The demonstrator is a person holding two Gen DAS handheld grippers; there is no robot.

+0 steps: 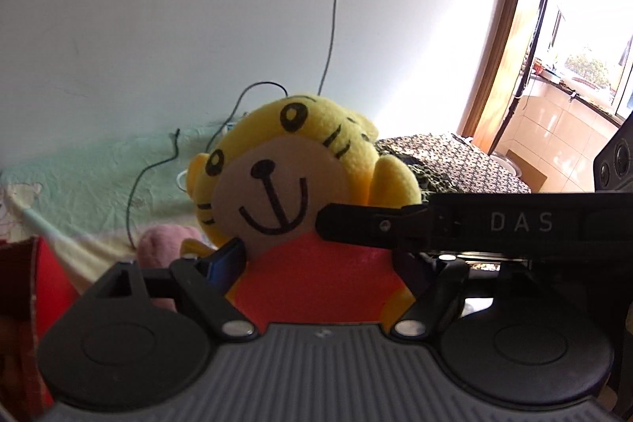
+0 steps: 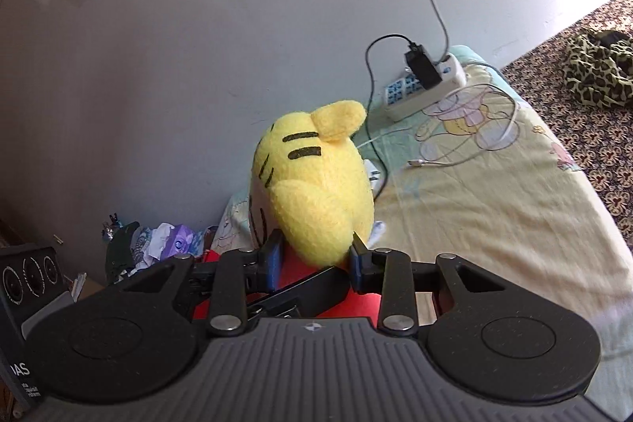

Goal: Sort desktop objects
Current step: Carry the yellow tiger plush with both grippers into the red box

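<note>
A yellow plush tiger [image 1: 285, 161] in a red-orange shirt faces the left wrist camera, held above the bed. My left gripper [image 1: 316, 263] is shut on its red body, blue-padded fingers [image 1: 225, 260] pressing each side. My right gripper [image 2: 316, 256] is shut on the tiger's yellow arm [image 2: 316, 220] from its side; its finger [image 1: 356, 228] crosses the left wrist view from the right. The back of the tiger's head [image 2: 312, 153] shows in the right wrist view.
A pale cartoon-print bedsheet [image 2: 494, 204] lies below. A white power strip [image 2: 427, 86] with a black charger and cables sits by the wall. A pink plush [image 1: 166, 244] and a red box [image 1: 35, 287] are at left. Clutter [image 2: 158, 240] lies by the wall.
</note>
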